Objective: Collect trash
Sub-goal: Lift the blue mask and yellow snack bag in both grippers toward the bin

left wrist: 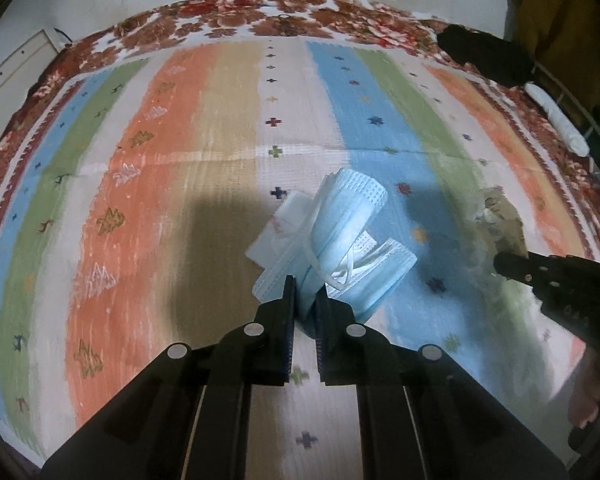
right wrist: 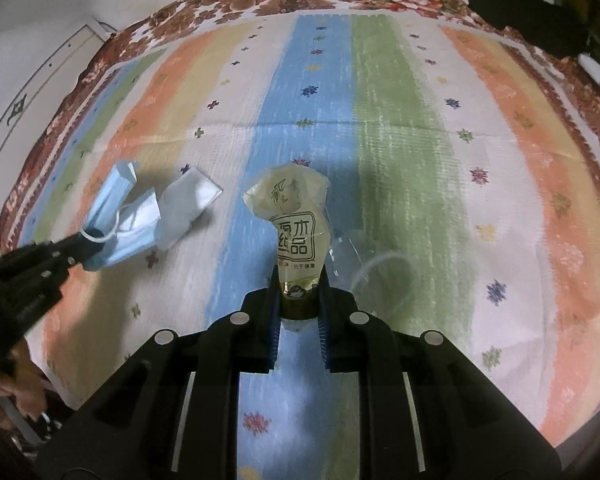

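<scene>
My left gripper [left wrist: 306,288] is shut on a bunch of light-blue face masks [left wrist: 352,208] with white ear loops, held just above the striped mat. A white packet [left wrist: 284,220] hangs against the masks; whether the jaws pinch it too is hidden. In the right wrist view the same masks [right wrist: 116,208] and packet [right wrist: 188,200] hang from the left gripper [right wrist: 80,252] at the left. My right gripper [right wrist: 299,284] is shut on the bottom of a yellowish printed snack wrapper [right wrist: 294,216], which stands up from the pads. From the left wrist, that wrapper [left wrist: 500,216] and right gripper [left wrist: 504,264] appear at the right.
A striped mat [left wrist: 180,160] lies on a red floral blanket [left wrist: 260,20]. A clear plastic scrap [right wrist: 364,256] rests on the green stripe beside the right gripper. A black bundle [left wrist: 488,56] and a white roll [left wrist: 560,120] sit at the far right edge. A hand [right wrist: 20,392] shows lower left.
</scene>
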Demonstrator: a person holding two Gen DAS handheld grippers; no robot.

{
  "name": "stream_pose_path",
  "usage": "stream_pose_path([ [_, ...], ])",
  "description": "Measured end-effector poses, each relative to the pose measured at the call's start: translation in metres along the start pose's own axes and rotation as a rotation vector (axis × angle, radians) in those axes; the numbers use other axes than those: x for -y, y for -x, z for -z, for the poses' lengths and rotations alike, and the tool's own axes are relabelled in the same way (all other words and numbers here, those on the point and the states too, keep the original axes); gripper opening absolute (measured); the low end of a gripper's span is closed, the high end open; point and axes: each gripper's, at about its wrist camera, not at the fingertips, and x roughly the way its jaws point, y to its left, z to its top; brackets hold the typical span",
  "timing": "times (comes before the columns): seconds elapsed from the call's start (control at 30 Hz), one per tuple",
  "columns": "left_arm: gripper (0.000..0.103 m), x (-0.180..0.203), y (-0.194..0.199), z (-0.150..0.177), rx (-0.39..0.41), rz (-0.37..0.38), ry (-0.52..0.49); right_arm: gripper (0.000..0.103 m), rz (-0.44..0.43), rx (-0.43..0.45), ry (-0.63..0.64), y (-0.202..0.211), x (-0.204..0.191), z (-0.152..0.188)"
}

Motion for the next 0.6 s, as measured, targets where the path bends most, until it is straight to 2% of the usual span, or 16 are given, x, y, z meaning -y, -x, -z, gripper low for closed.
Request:
stream_pose_path([
  [0.23, 0.008, 0.008, 0.035, 0.014, 0.037, 0.040, 0.004, 0.014, 0.041, 0.027, 0.041, 0.029, -0.008, 0.024],
  [0.43, 0.008, 0.019, 0.061, 0.027, 0.033, 0.084, 0.020, 0.014, 0.027, 0.060, 0.045, 0.061, -0.014, 0.043],
  [0.6, 0.008, 0.021, 0.078, 0.038, 0.028, 0.093, 0.042, 0.014, 0.019, 0.074, 0.039, 0.081, -0.018, 0.055],
])
